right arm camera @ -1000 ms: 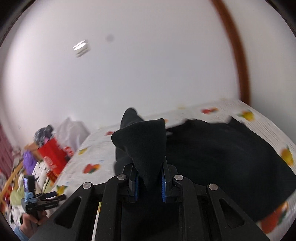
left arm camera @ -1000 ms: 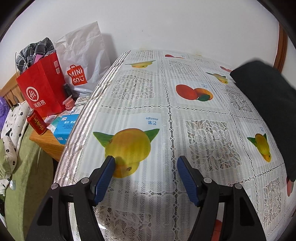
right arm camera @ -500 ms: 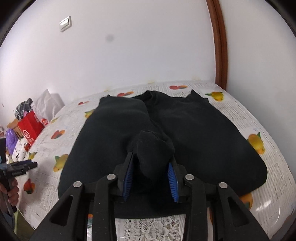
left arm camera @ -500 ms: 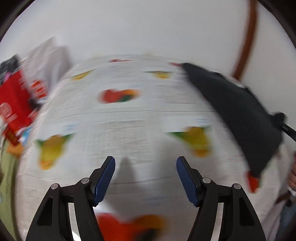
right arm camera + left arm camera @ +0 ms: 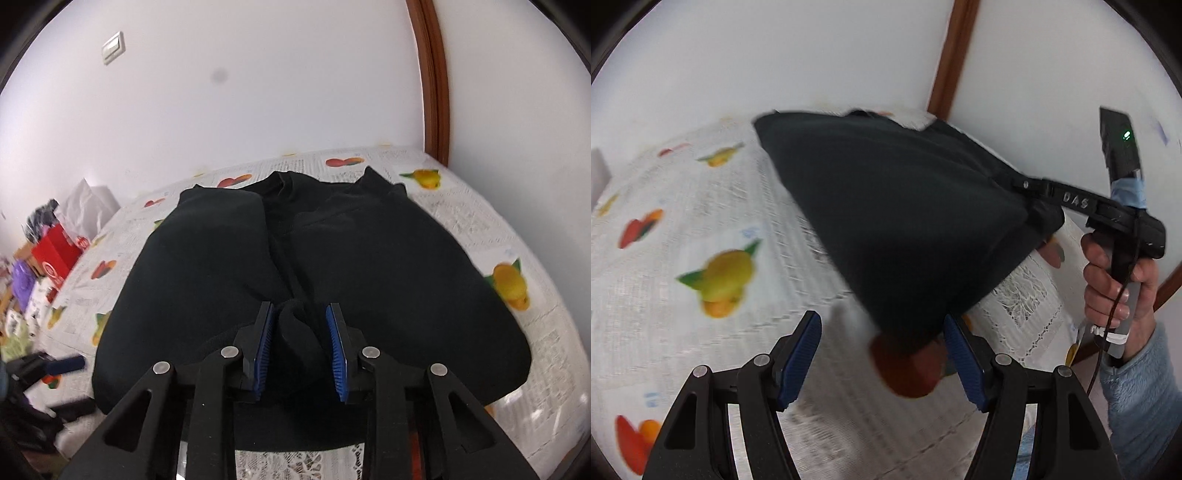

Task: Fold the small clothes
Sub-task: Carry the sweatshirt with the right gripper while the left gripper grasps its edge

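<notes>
A black garment (image 5: 369, 266) lies spread on the table with one sleeve folded in over its left half. My right gripper (image 5: 301, 345) is low over the near hem, its jaws opened partway, with the black sleeve cuff (image 5: 295, 328) loose between them. In the left wrist view the garment (image 5: 905, 221) fills the middle. My left gripper (image 5: 882, 354) is open and empty, close to the garment's near corner. The right gripper's body (image 5: 1108, 214) shows there at the garment's right edge, held by a hand.
The table wears a white lace cloth with fruit prints (image 5: 727, 273). A red bag (image 5: 55, 251), a white bag and clutter stand off the far left end. A white wall and a brown door frame (image 5: 432, 81) lie behind.
My right gripper lowered the lifted sleeve onto the garment and its jaws opened off the cuff. My left gripper swung right across the table to the garment's near corner, still open.
</notes>
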Available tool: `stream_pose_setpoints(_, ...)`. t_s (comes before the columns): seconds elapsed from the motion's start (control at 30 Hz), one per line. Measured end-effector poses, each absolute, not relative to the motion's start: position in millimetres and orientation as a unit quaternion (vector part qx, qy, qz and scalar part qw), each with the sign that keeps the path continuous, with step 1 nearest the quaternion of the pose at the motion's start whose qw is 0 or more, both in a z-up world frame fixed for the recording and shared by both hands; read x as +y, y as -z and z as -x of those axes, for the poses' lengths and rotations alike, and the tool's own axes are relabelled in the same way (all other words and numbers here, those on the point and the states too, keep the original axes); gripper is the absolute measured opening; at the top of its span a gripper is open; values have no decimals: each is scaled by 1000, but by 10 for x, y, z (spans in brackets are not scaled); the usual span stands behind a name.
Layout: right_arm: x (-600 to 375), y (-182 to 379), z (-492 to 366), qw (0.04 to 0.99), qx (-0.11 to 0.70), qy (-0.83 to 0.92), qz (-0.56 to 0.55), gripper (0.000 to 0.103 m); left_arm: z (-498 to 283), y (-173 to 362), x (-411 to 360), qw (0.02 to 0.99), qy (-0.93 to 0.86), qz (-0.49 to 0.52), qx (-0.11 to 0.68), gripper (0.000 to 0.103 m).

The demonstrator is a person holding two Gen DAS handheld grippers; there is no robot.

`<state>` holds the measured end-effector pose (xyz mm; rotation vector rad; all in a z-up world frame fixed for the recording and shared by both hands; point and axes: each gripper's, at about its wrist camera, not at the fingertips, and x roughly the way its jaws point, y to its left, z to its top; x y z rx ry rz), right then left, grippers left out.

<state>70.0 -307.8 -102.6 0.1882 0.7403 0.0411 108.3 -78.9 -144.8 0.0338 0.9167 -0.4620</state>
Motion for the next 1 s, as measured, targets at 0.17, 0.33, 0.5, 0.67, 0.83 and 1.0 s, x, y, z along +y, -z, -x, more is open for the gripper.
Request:
stream_pose_setpoints(0.17, -3103, 1116, -732, 920, 374, -37, -115, 48, -1154, 1526, -935, 872, 212, -15, 440, 51)
stream_pose_setpoints(0.33, -2969, 1255, -873, 915, 390, -50, -90, 27, -1193, 1527, -912, 882, 202, -5, 427, 38)
stream_pose_setpoints(0.5, -2688, 1231, -992, 919, 387, -48, -66, 16, -1216, 1476, -704, 892, 183, -5, 414, 28)
stream_pose_setpoints(0.67, -2343, 1228, -1205, 916, 392, -61, -59, 14, -1307, 1448, -354, 896, 160, 21, 414, 24)
stream_pose_setpoints(0.83, -1924, 1219, -1419, 915, 394, -82, -36, 14, -1336, 1433, 45, 901, 135, 38, 410, 24)
stream_pose_setpoints(1.0, -1573, 1217, -1581, 912, 396, -103, -17, 14, -1317, 1438, 364, 905, 111, 43, 408, 24)
